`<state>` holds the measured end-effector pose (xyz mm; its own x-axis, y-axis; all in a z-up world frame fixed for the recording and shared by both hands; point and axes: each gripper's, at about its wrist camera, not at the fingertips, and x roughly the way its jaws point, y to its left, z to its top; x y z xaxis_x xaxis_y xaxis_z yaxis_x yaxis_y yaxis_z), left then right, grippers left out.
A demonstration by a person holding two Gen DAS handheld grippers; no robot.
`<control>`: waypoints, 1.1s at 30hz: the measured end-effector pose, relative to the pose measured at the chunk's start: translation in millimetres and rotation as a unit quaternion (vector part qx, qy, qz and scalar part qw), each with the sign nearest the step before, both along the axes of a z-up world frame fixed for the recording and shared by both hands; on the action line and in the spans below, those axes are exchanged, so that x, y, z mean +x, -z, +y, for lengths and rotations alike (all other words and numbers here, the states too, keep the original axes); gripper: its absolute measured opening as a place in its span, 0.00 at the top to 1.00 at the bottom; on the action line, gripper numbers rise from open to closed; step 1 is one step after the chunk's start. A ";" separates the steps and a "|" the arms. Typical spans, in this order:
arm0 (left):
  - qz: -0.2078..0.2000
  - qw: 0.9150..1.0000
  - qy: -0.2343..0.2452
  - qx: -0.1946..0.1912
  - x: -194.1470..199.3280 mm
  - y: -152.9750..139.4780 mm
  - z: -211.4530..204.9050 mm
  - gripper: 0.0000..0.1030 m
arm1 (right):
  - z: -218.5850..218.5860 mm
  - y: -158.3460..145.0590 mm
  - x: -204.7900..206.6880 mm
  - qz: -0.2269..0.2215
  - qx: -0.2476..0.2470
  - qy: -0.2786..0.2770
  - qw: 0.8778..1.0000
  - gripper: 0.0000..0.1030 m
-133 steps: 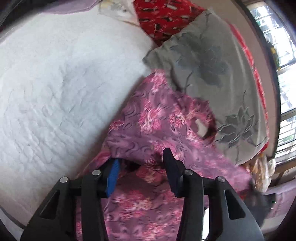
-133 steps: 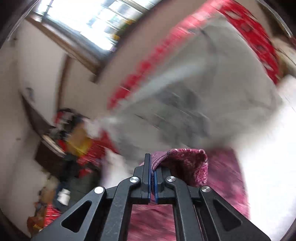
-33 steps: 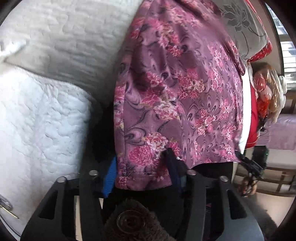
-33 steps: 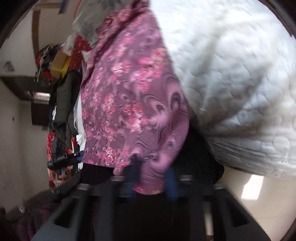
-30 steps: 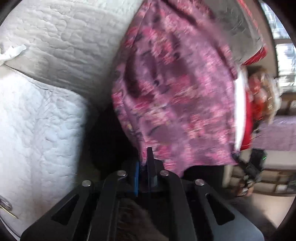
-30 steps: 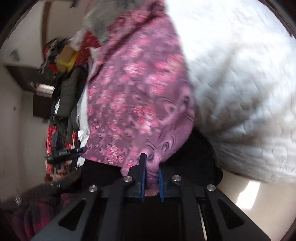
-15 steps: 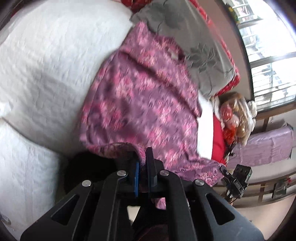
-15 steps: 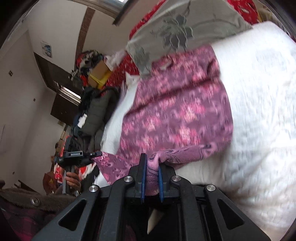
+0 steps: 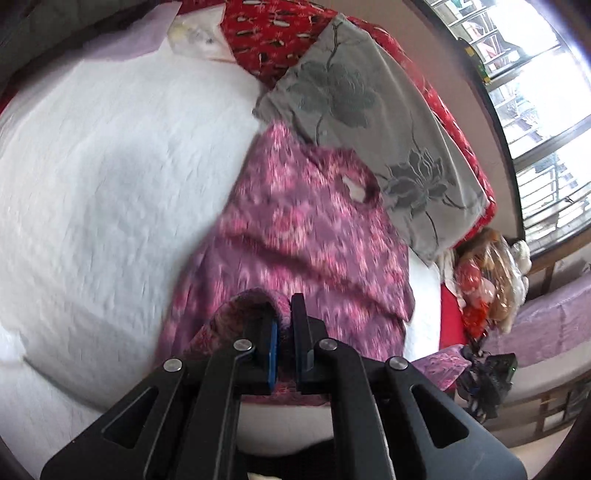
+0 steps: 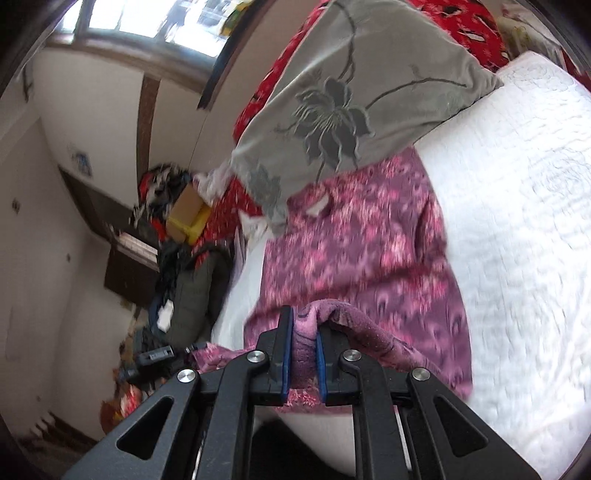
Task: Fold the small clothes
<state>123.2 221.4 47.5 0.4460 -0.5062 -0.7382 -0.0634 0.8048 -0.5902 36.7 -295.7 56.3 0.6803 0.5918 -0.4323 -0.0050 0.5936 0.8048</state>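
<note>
A purple top with pink flowers point(image 9: 306, 236) lies flat on the white quilted bed point(image 9: 96, 177), its neck with a white label toward the grey pillow. It also shows in the right wrist view point(image 10: 369, 251). My left gripper point(image 9: 283, 321) is shut on the top's near hem at one corner and holds it lifted and curled over the cloth. My right gripper point(image 10: 303, 328) is shut on the near hem at the other corner, also raised above the top. The hem between the two grippers hangs over the bed's near edge.
A grey pillow with dark flowers point(image 9: 373, 110) lies on a red patterned cover point(image 9: 273, 22) behind the top. White quilt point(image 10: 524, 206) spreads beside the top. Beyond the bed are a pile of clothes and a box point(image 10: 184, 218), a window point(image 9: 546, 74) and a purple-covered bench point(image 9: 546, 325).
Both grippers closed on the hanging top's hem about a second ago. They have since swung it up onto the bed and carried the hem forward over the spread cloth.
</note>
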 end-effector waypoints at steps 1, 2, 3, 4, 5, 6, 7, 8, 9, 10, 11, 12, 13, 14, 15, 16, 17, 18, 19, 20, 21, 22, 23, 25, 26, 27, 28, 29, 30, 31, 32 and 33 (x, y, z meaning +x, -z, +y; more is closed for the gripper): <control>-0.002 1.000 -0.003 0.001 8.4 0.5 -0.5 0.96 | -4.6 1.6 9.2 0.000 0.010 0.011 1.000 0.90; -0.002 1.000 -0.009 0.001 22.4 1.4 -1.4 0.96 | -8.7 3.0 17.6 -0.001 0.017 0.019 1.000 0.90; -0.001 1.000 -0.012 -0.002 31.9 2.4 -2.0 0.96 | -14.5 5.2 28.7 -0.001 0.027 0.031 0.999 0.90; -0.001 1.000 -0.013 -0.004 41.8 3.3 -3.0 0.96 | -18.6 6.9 37.0 0.000 0.034 0.039 0.999 0.90; -0.002 1.000 -0.019 0.001 56.1 3.8 -5.6 0.96 | -22.2 9.6 45.7 0.004 0.040 0.047 0.998 0.90; -0.005 1.000 -0.020 0.005 65.4 3.8 -7.6 0.96 | -25.9 12.8 55.6 0.007 0.046 0.055 0.997 0.90; -0.008 1.000 -0.021 0.008 74.9 4.2 -9.7 0.96 | -29.5 16.2 66.5 0.009 0.051 0.063 0.997 0.90; -0.008 1.000 -0.023 0.009 85.5 5.5 -11.9 0.96 | -32.5 19.2 75.9 0.012 0.055 0.070 0.996 0.90; -0.009 1.000 -0.024 0.010 97.9 6.6 -14.4 0.96 | -36.8 23.9 88.5 0.015 0.063 0.077 0.995 0.90; -0.009 1.000 -0.026 0.011 107.2 7.8 -16.2 0.96 | -40.0 27.6 98.3 0.018 0.068 0.085 0.994 0.90; -0.008 1.000 -0.026 0.014 117.5 9.8 -18.6 0.96 | -42.0 30.4 105.7 0.022 0.070 0.090 0.993 0.90; -0.007 0.999 -0.025 0.019 130.0 13.0 -21.5 0.96 | -44.5 35.2 115.9 0.027 0.072 0.095 0.992 0.90; -0.004 0.999 -0.026 0.027 139.6 16.3 -23.8 0.96 | -47.2 40.8 127.2 0.035 0.072 0.101 0.992 0.90; 0.000 0.999 -0.027 0.035 149.7 20.5 -25.8 0.96 | -49.1 45.9 136.3 0.043 0.070 0.106 0.991 0.90; 0.005 0.999 -0.027 0.040 161.5 26.4 -27.4 0.96 | -51.9 53.4 148.5 0.055 0.067 0.113 0.990 0.90; 0.011 0.999 -0.031 0.043 169.6 30.8 -28.1 0.96 | -53.7 59.1 156.6 0.061 0.066 0.118 0.989 0.90; 0.017 0.998 -0.034 0.042 178.0 36.3 -28.6 0.96 | -55.8 65.0 164.0 0.067 0.067 0.123 0.988 0.90; 0.024 0.998 -0.036 0.044 188.3 42.8 -29.6 0.96 | -58.6 72.9 172.8 0.073 0.071 0.130 0.986 0.90; 0.030 0.998 -0.038 0.051 195.3 47.3 -30.4 0.96 | -60.4 78.2 177.6 0.077 0.074 0.136 0.985 0.90; 0.036 0.997 -0.040 0.057 202.4 52.1 -31.6 0.96 | -61.6 84.2 182.5 0.081 0.077 0.141 0.984 0.90; 0.046 0.996 -0.040 0.060 210.1 58.1 -32.5 0.96 | -63.0 90.8 187.7 0.089 0.081 0.145 0.982 0.88; 0.056 0.996 -0.040 0.059 215.3 62.7 -32.7 0.96 | -63.9 98.6 193.4 0.104 0.086 0.151 0.979 0.85; 0.068 0.996 -0.039 0.051 219.3 66.5 -32.0 0.96 | -65.2 102.7 196.8 0.114 0.090 0.152 0.978 0.85; 0.079 0.996 -0.039 0.016 223.4 67.3 -26.1 0.96 | -68.6 108.5 200.3 0.130 0.105 0.163 0.972 0.85; 0.076 0.996 -0.040 -0.006 223.5 64.2 -21.2 0.96 | -70.7 108.2 200.1 0.127 0.116 0.166 0.971 0.84; 0.070 0.996 -0.039 -0.036 222.2 59.8 -15.2 0.95 | -73.5 105.7 198.9 0.118 0.131 0.167 0.970 0.82; 0.066 0.995 -0.037 -0.058 221.2 56.5 -10.8 0.93 | -75.9 102.7 197.0 0.109 0.135 0.170 0.970 0.80; 0.062 0.995 -0.037 -0.072 219.8 53.2 -6.2 0.93 | -78.3 99.1 194.3 0.099 0.139 0.174 0.970 0.76; 0.058 0.995 -0.037 -0.073 218.1 49.1 -2.2 0.92 | -81.1 95.4 190.8 0.087 0.144 0.179 0.969 0.75; 0.056 0.996 -0.036 -0.067 217.7 46.4 -0.2 0.92 | -84.5 91.1 185.9 0.075 0.146 0.190 0.968 0.73; 0.057 0.996 -0.032 -0.063 216.9 44.9 2.0 0.92 | -88.1 87.2 179.8 0.065 0.142 0.206 0.966 0.67; 0.059 0.996 -0.030 -0.062 215.9 44.8 3.4 0.91 | -92.5 82.6 172.2 0.053 0.136 0.225 0.963 0.61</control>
